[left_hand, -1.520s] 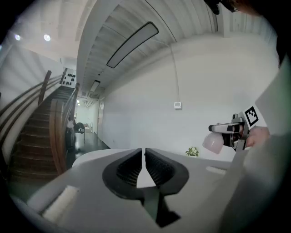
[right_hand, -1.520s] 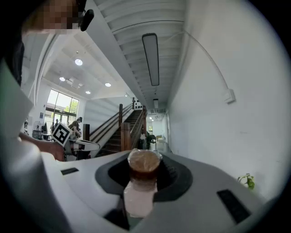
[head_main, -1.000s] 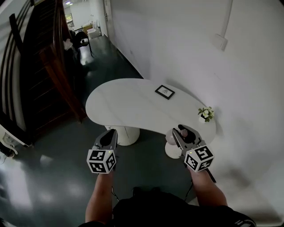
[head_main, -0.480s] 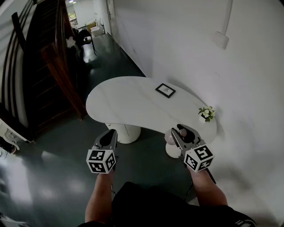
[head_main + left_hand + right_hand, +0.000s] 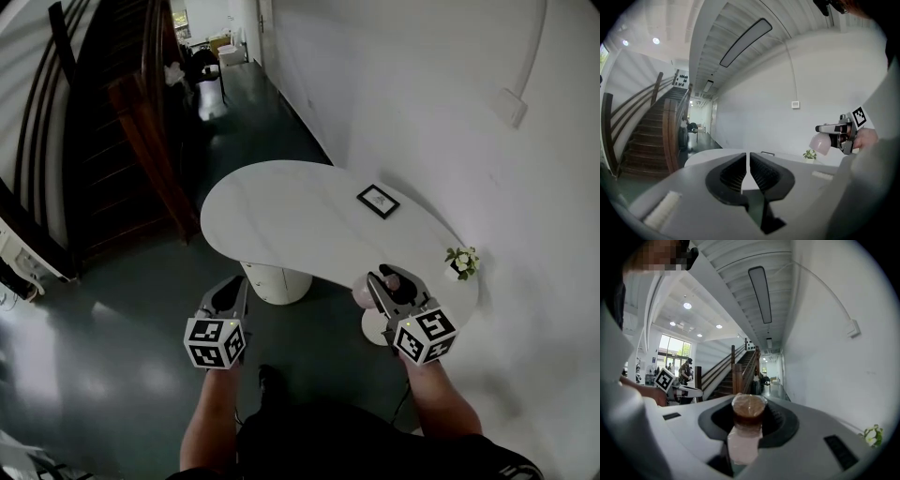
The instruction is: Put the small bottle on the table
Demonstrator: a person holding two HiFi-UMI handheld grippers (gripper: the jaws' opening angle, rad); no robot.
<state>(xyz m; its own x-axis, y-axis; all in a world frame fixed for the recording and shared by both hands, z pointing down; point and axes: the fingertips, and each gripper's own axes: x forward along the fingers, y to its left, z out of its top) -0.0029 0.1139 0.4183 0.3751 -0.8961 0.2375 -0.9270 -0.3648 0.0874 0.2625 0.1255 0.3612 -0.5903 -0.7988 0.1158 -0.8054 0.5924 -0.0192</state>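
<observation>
The right gripper (image 5: pixel 750 414) has its jaws clamped on the small bottle (image 5: pixel 745 442). They press on either side of the neck, just below the brown cap (image 5: pixel 749 408), and the bottle lies along the jaws with its cap pointing away from the hand. The bottle's body is pale pink and cloudy.

The left gripper (image 5: pixel 749 158) has its jaws together, with only a thin slit between the ribbed pads (image 5: pixel 732 172) and nothing in it.

In the head view both grippers are held out level in front of the person, well apart, each with its marker cube facing up. The left one hangs over the dark floor (image 5: pixel 112 356), short of the table (image 5: pixel 281 216). The right one reaches to the near edge of the table at its right end. The bottle is in the air there. Whether it is already over the top or just short of the rim is hard to tell from this angle.

The table is white and curved like a bean, and it stands on round white legs (image 5: pixel 277 281). On it lie a small picture frame (image 5: pixel 379 201) towards the back and a little potted plant (image 5: pixel 460 262) at the far right end, near the white wall (image 5: pixel 422 94). A dark wooden staircase (image 5: pixel 112 122) rises to the left.
</observation>
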